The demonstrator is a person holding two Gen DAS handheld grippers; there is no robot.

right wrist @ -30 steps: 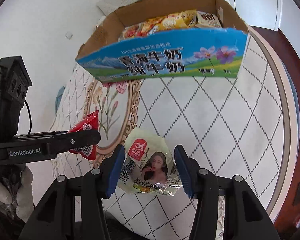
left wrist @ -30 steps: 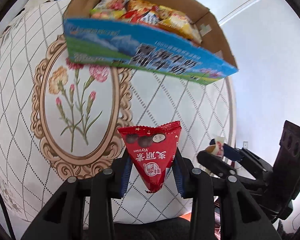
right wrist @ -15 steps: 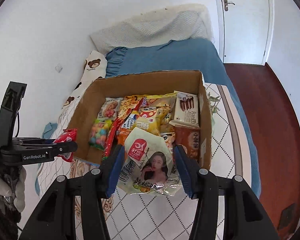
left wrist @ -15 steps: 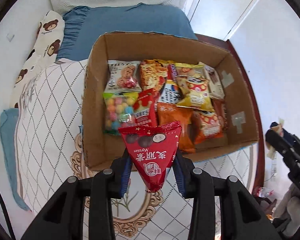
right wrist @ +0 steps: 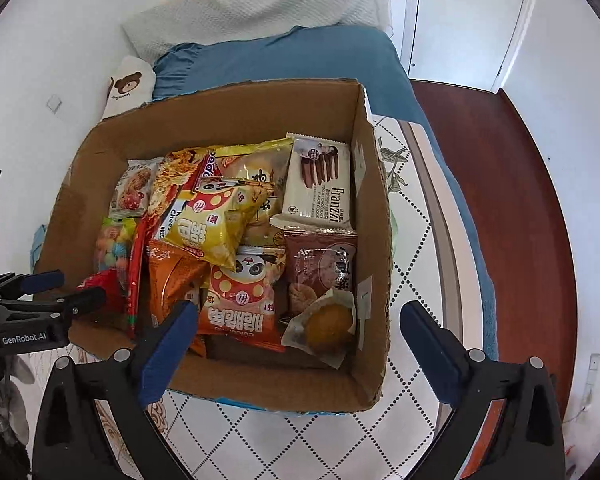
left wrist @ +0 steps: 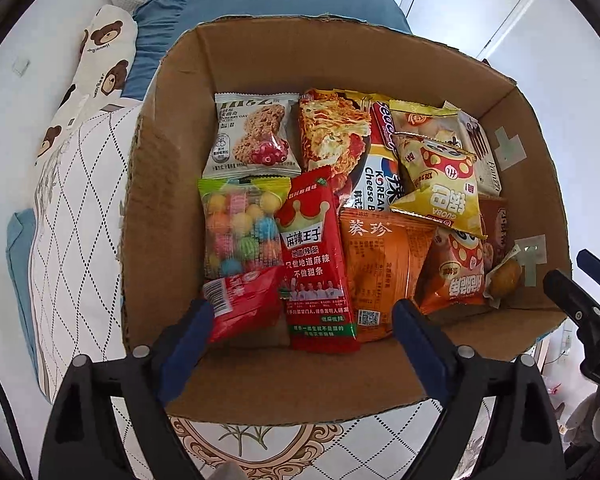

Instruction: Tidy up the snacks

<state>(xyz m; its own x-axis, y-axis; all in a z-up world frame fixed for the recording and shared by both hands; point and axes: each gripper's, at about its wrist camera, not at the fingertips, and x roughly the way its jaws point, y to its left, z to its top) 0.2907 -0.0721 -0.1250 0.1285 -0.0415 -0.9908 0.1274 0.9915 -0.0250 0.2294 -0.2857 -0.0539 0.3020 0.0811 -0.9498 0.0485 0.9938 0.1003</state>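
Note:
An open cardboard box (left wrist: pixel 172 128) (right wrist: pixel 374 264) stands on the bed, full of snack packets. My left gripper (left wrist: pixel 300 340) is open and empty over the box's near left corner. The red triangular packet (left wrist: pixel 240 304) lies in the box just beyond its left finger. My right gripper (right wrist: pixel 296 344) is open and empty over the box's near right side. The clear packet with a round brown snack (right wrist: pixel 324 326) lies in the box's near right corner; it also shows in the left wrist view (left wrist: pixel 504 278).
The box sits on a white quilted cover (right wrist: pixel 412 240) with a floral oval print. A blue blanket (right wrist: pixel 292 56), a white pillow (right wrist: pixel 252 4) and a bear-print pillow (left wrist: pixel 100 52) lie behind. Dark wood floor (right wrist: pixel 512 200) and a door lie to the right.
Both grippers rose and moved forward over the box, then opened. The red triangular packet and the clear packet left the jaws and now lie inside the box.

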